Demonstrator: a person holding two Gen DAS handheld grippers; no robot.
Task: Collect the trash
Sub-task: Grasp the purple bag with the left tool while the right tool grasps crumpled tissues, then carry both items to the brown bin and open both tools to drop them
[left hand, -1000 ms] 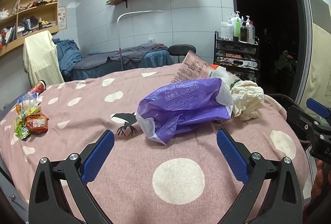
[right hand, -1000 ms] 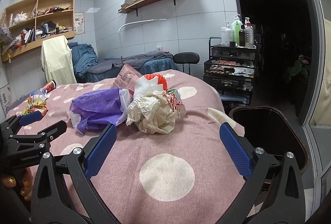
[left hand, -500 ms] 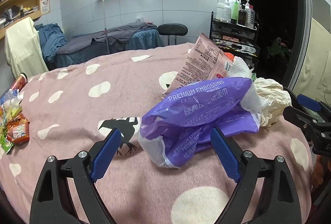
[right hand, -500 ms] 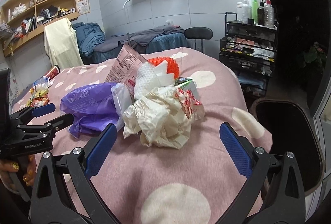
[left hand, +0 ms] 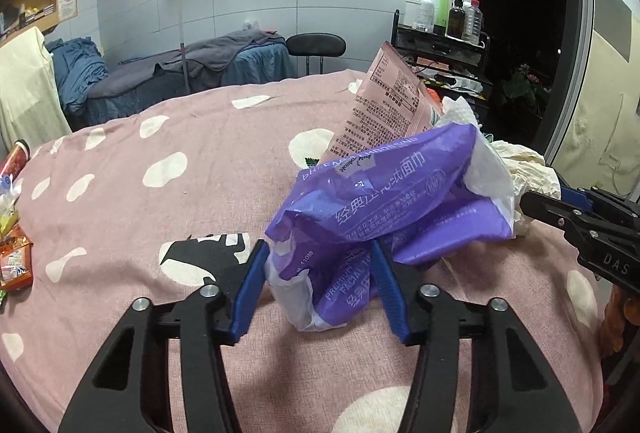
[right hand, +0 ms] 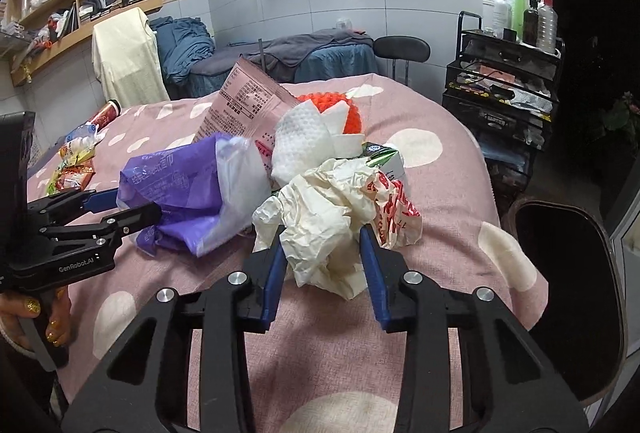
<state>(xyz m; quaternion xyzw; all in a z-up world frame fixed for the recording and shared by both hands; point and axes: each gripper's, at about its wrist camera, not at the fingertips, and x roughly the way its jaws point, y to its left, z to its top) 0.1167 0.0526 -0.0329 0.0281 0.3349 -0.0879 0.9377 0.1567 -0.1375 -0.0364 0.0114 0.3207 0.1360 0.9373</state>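
The tissue pack wrapper [left hand: 384, 205] lies on the bed [left hand: 200, 185], between the left gripper's [left hand: 320, 285] fingers; just right of it sits the crumpled paper [right hand: 332, 221], between the right gripper's [right hand: 324, 265] fingers. Behind both leans a printed pouch [right hand: 244, 105]; snack packets [right hand: 74, 169] lie well apart at the bed's left edge; a bin [right hand: 568, 273] stands off its right side.

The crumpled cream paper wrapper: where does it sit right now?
In the right wrist view, the crumpled cream paper wrapper sits between the right gripper fingers on the pink dotted bedspread, right of the purple plastic tissue bag.
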